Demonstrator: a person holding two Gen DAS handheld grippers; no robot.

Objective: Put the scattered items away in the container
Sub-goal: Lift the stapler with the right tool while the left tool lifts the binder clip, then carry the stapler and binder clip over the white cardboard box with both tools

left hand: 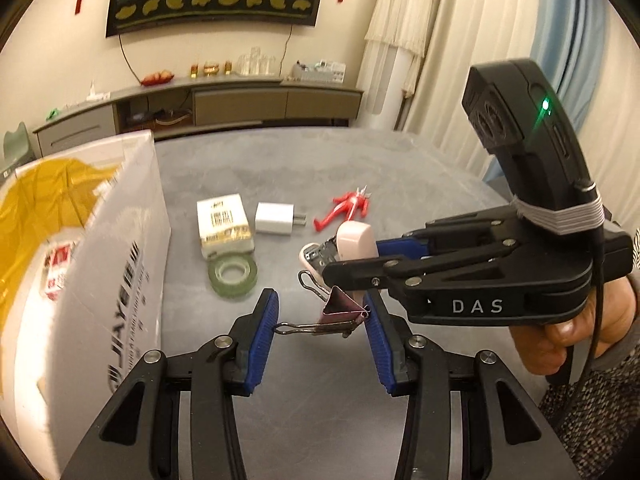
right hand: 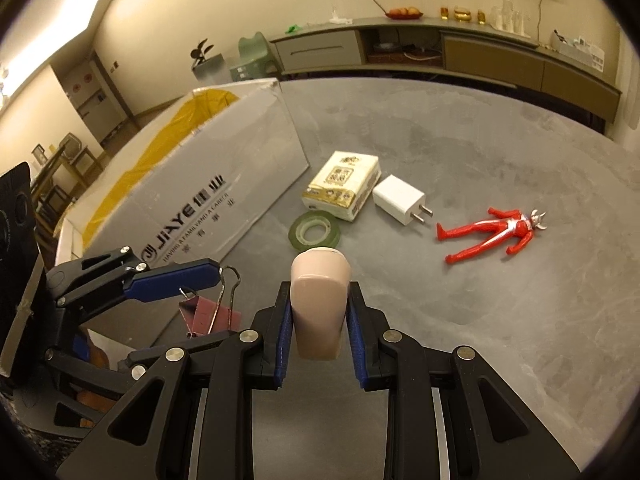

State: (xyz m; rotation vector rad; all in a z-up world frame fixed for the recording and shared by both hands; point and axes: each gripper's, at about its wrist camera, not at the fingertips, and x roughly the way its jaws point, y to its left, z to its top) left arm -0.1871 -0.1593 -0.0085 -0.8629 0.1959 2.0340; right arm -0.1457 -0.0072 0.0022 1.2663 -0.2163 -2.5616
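Left gripper (left hand: 320,320) clamps a maroon binder clip (left hand: 344,312) between its blue pads, jaws fairly wide across the clip's wire handles, while the right gripper (right hand: 318,316) squeezes a pale pink case (right hand: 319,304), jaws narrow and tight on its sides. Loose on the grey table (right hand: 500,312): green tape roll (right hand: 315,233), tissue pack (right hand: 342,190), white charger (right hand: 400,199), red figure (right hand: 490,233). The white box (right hand: 208,200) with yellow lining sits left, beside the tissue pack.

right gripper (left hand: 352,276): black, "DAS" lettering | fingers (left hand: 269,316): blue ribbed pads | silver screws | dark speckled sleeve (left hand: 592,420)
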